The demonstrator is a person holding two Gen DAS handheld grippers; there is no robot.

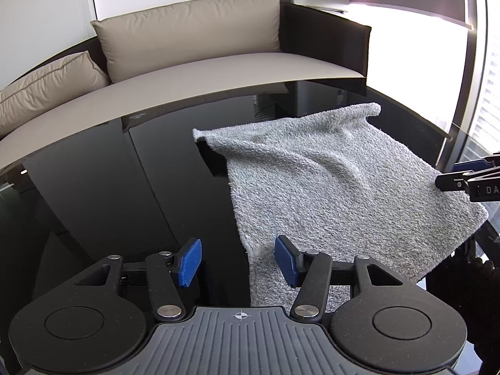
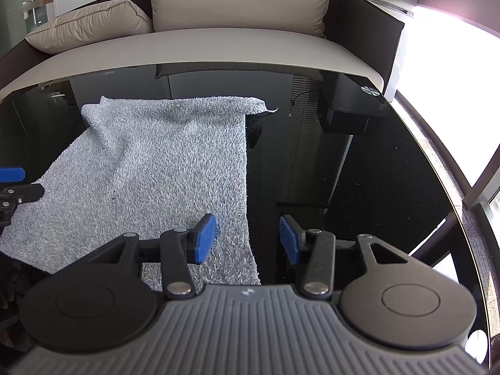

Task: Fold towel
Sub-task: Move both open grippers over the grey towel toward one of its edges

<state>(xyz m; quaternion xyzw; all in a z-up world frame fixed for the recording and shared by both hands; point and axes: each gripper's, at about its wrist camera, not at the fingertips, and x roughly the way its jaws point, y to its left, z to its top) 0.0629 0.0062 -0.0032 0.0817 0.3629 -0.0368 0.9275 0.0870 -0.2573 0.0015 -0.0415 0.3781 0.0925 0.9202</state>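
A grey terry towel (image 1: 328, 184) lies spread on the glossy black table (image 1: 131, 193), rumpled, with its far edge curled up. My left gripper (image 1: 239, 261) is open; its jaws straddle the towel's near left edge, just above it. My right gripper (image 2: 248, 239) is open; its jaws straddle the towel's (image 2: 162, 168) near right edge, the left pad over the cloth and the right pad over bare table (image 2: 359, 172). Each gripper shows at the border of the other's view, the right one (image 1: 468, 178) and the left one (image 2: 15, 187).
A dark sofa with a beige seat (image 1: 193, 75) and beige cushions (image 2: 240, 0) runs along the table's far side. A bright window (image 2: 453, 78) is at the right. The table's curved right edge (image 2: 437, 162) is close to my right gripper.
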